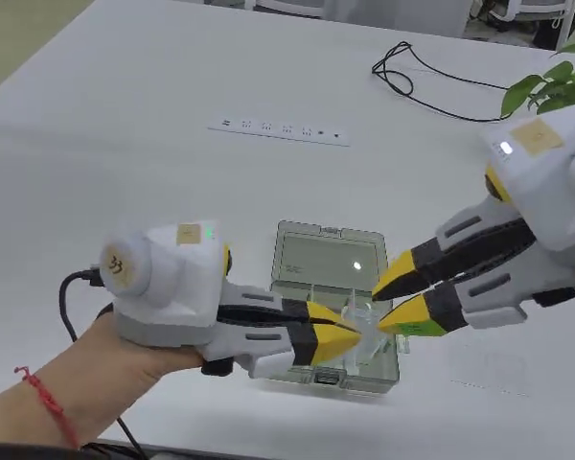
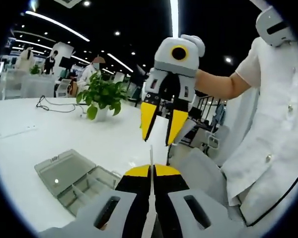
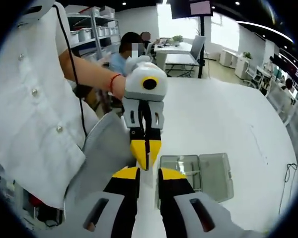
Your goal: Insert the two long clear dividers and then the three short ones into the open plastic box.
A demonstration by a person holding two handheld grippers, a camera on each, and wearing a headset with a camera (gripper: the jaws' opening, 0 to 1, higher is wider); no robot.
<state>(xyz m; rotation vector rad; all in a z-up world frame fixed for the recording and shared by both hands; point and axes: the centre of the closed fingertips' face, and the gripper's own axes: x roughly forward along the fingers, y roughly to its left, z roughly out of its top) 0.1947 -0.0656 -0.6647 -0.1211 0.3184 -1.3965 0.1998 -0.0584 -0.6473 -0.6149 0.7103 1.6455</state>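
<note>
The open clear plastic box lies on the white table, its lid flat behind it. It also shows in the left gripper view and in the right gripper view. My left gripper is shut on a thin clear divider that stands edge-on out of its tips, above the box's near right part. My right gripper is open and faces the left one tip to tip, close to the divider's free end. Each shows in the other's view: the right gripper and the left gripper.
A white power strip lies behind the box, with a black cable and a potted plant at the back right. Faint clear pieces seem to lie on the table right of the box.
</note>
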